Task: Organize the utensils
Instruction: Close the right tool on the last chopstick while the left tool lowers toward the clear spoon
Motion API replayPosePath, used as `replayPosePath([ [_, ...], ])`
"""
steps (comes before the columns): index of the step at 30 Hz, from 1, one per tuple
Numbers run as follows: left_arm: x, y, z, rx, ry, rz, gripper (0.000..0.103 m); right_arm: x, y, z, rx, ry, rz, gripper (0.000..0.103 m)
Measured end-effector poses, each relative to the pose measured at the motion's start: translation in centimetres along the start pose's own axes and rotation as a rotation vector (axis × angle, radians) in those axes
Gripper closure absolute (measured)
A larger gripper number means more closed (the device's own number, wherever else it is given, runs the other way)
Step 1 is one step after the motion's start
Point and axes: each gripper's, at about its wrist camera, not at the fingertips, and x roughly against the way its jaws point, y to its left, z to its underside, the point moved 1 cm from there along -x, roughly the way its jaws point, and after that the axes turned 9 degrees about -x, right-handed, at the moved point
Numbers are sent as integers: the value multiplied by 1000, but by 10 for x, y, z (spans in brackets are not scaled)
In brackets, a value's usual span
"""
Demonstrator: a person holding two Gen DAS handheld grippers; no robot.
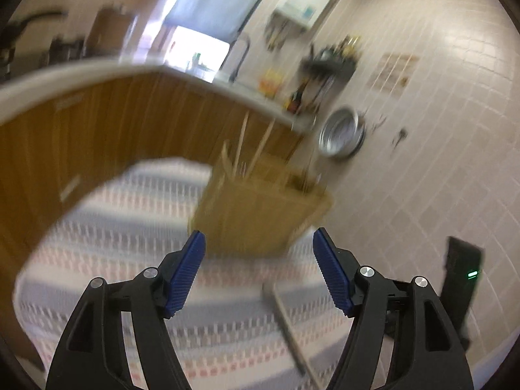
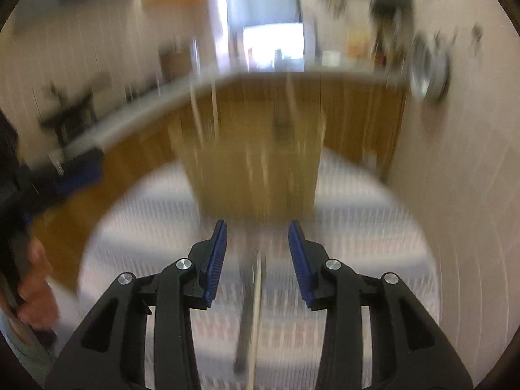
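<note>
Holder (image 1: 256,214) of pale wood stands at frame centre on the round patterned table (image 1: 107,260), thin sticks (image 1: 242,144) rising from it. We note loose utensils (image 2: 252,312) lying nearer, below centre. Left gripper (image 1: 259,243) and right gripper (image 2: 257,232) both gape, empty. Blur defeats any lettering.
</note>
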Motion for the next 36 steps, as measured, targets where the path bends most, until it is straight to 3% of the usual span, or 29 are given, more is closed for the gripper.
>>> replayPosePath([
  [3, -22, 15, 24, 80, 153, 2, 35, -30, -7, 23, -43, 137, -25, 67],
  [5, -34, 21, 36, 113, 225, 22, 35, -38, -11, 33, -69, 177, -40, 67],
  [9, -49, 21, 53, 58, 294, -15, 35, -51, -16, 44, -72, 232, -38, 71],
  [12, -58, 14, 62, -16, 321, -45, 35, -59, -14, 50, -77, 262, -51, 82],
  [16, -66, 7, 66, -20, 348, -8, 35, -66, -9, 51, -53, 278, -43, 85],
  [18, -66, 4, 67, -42, 346, -28, 35, -66, -7, 51, -50, 286, -52, 94],
  [21, -71, -5, 67, -88, 354, -44, 35, -66, -5, 52, -40, 286, -37, 96],
  [32, -105, -24, 76, -108, 427, -23, 35, -60, -28, 52, -109, 306, -75, 98],
  [34, -110, -29, 77, -113, 441, -25, 35, -58, -30, 52, -108, 298, -51, 98],
  [36, -116, -34, 78, -118, 449, -27, 35, -56, -35, 51, -93, 270, 43, 98],
])
